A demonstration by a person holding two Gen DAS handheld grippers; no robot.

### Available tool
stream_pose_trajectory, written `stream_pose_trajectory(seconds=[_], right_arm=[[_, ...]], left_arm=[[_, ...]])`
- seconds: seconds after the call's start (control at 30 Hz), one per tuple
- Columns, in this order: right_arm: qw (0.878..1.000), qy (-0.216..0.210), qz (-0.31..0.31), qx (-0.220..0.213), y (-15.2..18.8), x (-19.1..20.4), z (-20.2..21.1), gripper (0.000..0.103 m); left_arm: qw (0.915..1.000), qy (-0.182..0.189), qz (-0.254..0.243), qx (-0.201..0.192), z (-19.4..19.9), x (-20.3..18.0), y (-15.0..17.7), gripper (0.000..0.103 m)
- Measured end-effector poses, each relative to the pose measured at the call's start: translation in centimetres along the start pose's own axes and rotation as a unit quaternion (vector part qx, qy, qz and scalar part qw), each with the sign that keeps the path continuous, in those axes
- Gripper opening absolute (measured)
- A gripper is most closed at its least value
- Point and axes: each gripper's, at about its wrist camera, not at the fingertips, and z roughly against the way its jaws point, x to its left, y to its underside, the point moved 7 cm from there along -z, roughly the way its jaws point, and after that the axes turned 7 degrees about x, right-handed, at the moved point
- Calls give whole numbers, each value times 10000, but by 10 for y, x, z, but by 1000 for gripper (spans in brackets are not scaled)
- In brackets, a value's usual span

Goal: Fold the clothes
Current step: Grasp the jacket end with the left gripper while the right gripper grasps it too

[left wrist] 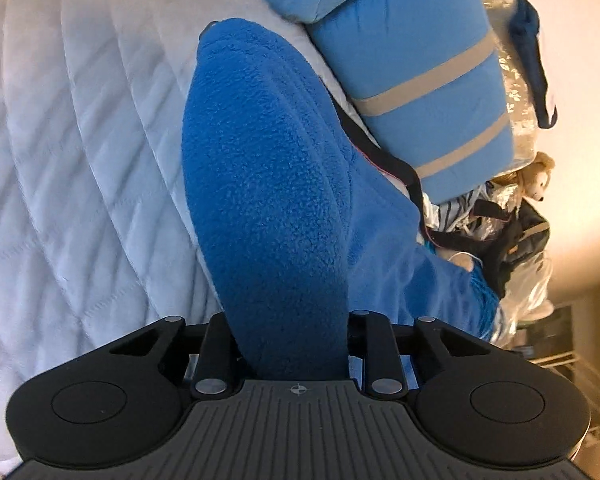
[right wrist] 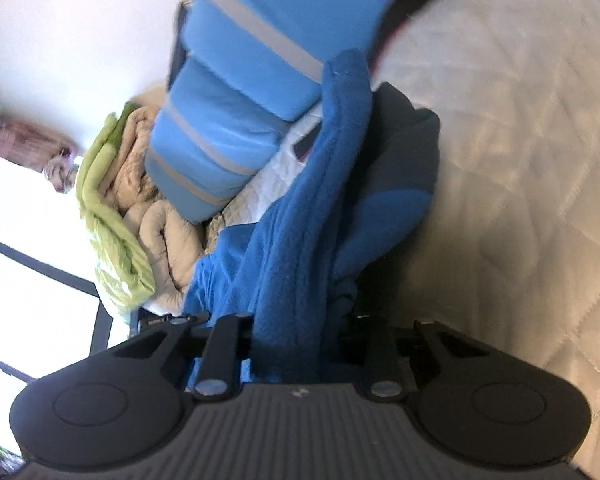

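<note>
Fleece garment (left wrist: 268, 200), bright blue, lifted off a pale quilted bedspread (left wrist: 68, 140) and gripped at two places. Left gripper (left wrist: 290, 344): jaws drawn narrow, clamped on a thick fold of the fleece that rises straight out from between them and fills the middle of the left wrist view. Fingertips hidden under the cloth.

Right gripper (right wrist: 288, 344): jaws likewise narrow, pinching a bunched strip of the same blue fleece (right wrist: 300, 220). The strip runs up and away from the jaws to a point near the pillows. Darker navy panel of the garment (right wrist: 404, 140) hangs just right of the strip, over the bedspread (right wrist: 520, 160).

Behind the fleece in both views: two light-blue pillows with grey stripes (left wrist: 416, 60), stacked against a pale wall. A black strap (left wrist: 384, 156) lies between fleece and pillows in the left view. Past the pillows there, a heap of clothes and shiny plastic wrap, with a tan plush toy (left wrist: 538, 178) on top.

Right view, left of the pillows (right wrist: 228, 112): a folded green blanket (right wrist: 112, 220) beside a beige padded one (right wrist: 160, 216). That view is blurred.
</note>
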Motion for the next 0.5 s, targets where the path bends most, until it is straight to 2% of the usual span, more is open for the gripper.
stream_pose_trajectory(seconds=[0.27, 0.5], right_arm=[[9994, -185, 293, 57, -3, 47, -28, 25], [9987, -385, 277, 169, -17, 70, -90, 25]], left_arm=[[9986, -431, -162, -274, 58, -2, -11, 24], [9946, -882, -102, -543, 106, 15, -42, 24]])
